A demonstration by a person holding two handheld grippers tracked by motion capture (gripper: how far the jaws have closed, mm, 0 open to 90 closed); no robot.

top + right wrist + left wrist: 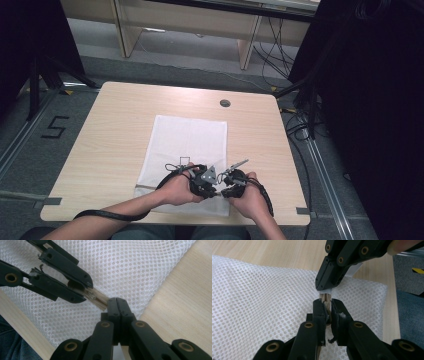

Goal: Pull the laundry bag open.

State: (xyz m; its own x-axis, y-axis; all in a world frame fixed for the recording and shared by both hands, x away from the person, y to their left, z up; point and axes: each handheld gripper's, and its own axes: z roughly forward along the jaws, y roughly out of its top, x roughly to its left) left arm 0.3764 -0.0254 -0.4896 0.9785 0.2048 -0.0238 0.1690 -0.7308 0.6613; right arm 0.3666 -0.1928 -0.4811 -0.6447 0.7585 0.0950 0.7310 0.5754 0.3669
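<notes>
A white mesh bag (187,140) lies flat on the wooden table (110,150). Over its near right corner the two grippers meet tip to tip. My left gripper (326,303) is shut on a thin pale wood-coloured stick (325,297), which pokes out past its jaws. My right gripper (117,300) comes from the opposite side with its jaws pressed together on the stick's (100,298) free end, where a white strip (352,268) runs back behind the jaws. In the high view the left gripper (212,190) and right gripper (226,191) sit close to the table's front edge.
A round grey cable hole (225,103) sits near the table's far edge. The mesh bag (130,267) spreads under both grippers, with bare wood (175,297) beside it. Black stands and cables (300,100) flank the table on the floor.
</notes>
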